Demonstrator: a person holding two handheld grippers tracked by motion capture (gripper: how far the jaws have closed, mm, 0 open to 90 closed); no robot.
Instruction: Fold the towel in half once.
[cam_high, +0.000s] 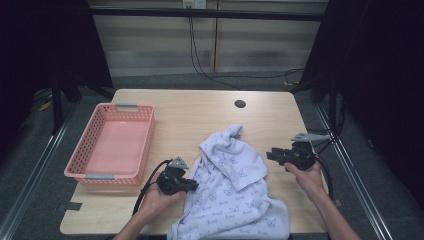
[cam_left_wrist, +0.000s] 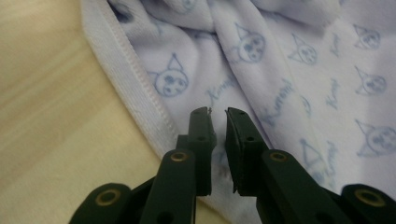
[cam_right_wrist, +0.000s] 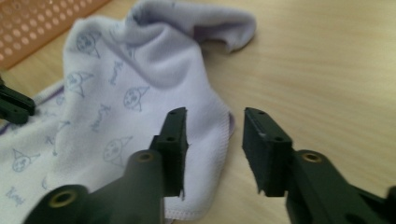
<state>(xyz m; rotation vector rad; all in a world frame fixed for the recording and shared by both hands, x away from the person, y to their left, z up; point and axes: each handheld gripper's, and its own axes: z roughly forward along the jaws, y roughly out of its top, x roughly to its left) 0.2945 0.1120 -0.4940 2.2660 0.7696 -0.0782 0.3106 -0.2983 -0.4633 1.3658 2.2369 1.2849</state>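
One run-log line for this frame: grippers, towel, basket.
left gripper: nearly shut over towel, no cloth pinched | right gripper: open, beside towel's edge | towel: crumpled on table | basket: empty, left

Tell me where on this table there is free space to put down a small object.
The pale wooden table is bare along its far edge, around the round dark hole, and in the strip between the pink plastic basket and the white towel with blue cat prints. The near middle is crowded: the towel and both tongs are there.
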